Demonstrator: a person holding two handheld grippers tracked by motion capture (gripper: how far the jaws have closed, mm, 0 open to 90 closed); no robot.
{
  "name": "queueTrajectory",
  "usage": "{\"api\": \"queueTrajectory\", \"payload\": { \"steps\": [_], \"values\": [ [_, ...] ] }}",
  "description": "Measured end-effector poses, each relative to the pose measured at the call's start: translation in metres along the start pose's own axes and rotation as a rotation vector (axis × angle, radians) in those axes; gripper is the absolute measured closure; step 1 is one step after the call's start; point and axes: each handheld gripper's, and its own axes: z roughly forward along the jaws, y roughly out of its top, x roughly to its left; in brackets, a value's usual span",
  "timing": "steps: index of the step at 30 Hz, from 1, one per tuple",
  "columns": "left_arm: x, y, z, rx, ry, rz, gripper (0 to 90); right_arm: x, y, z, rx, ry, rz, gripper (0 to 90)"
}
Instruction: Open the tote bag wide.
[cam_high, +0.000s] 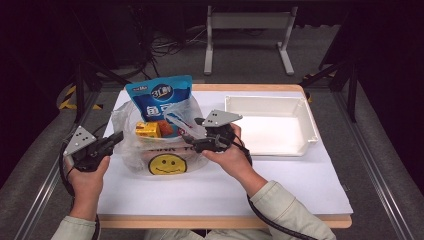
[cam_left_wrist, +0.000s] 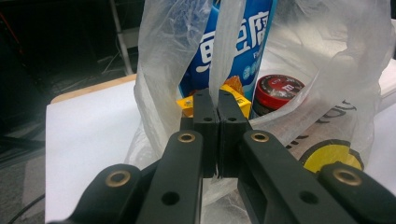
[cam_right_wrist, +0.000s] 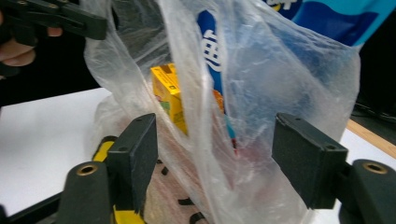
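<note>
A clear plastic bag with a yellow smiley face stands on the white table top. Inside it are a blue snack pouch, a yellow box and a jar with a red lid. My left gripper is at the bag's left side, shut on a strip of the bag's handle that rises from between its pads. At the bag's right side my right gripper is open. Loose bag plastic hangs between its wide-apart jaws, and the pads do not press on it.
A white rectangular tray lies to the right of the bag with nothing in it. A white sheet covers the wooden table. Beyond the far edge are a metal stand and cables on the floor.
</note>
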Motion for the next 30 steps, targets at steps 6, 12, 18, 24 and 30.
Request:
{"api": "queueTrajectory", "payload": {
  "steps": [6,12,18,24,30],
  "values": [
    [0.001,-0.002,0.002,0.008,-0.003,-0.002,88.9,-0.006,-0.001,0.002,0.039,-0.062,-0.013,60.9],
    [0.006,-0.006,-0.002,0.007,0.004,-0.018,89.0,-0.020,-0.009,-0.009,0.006,-0.086,0.036,86.2],
    [0.008,-0.011,-0.004,0.025,0.000,-0.032,89.1,-0.026,-0.019,-0.021,-0.007,-0.077,0.069,89.9],
    [0.011,-0.020,-0.002,0.078,-0.021,-0.055,89.2,-0.031,-0.036,-0.033,-0.012,-0.039,0.133,90.0],
    [0.013,-0.026,-0.006,0.103,-0.033,-0.077,89.2,-0.033,-0.056,-0.038,0.005,-0.007,0.190,90.0]
  ]
}}
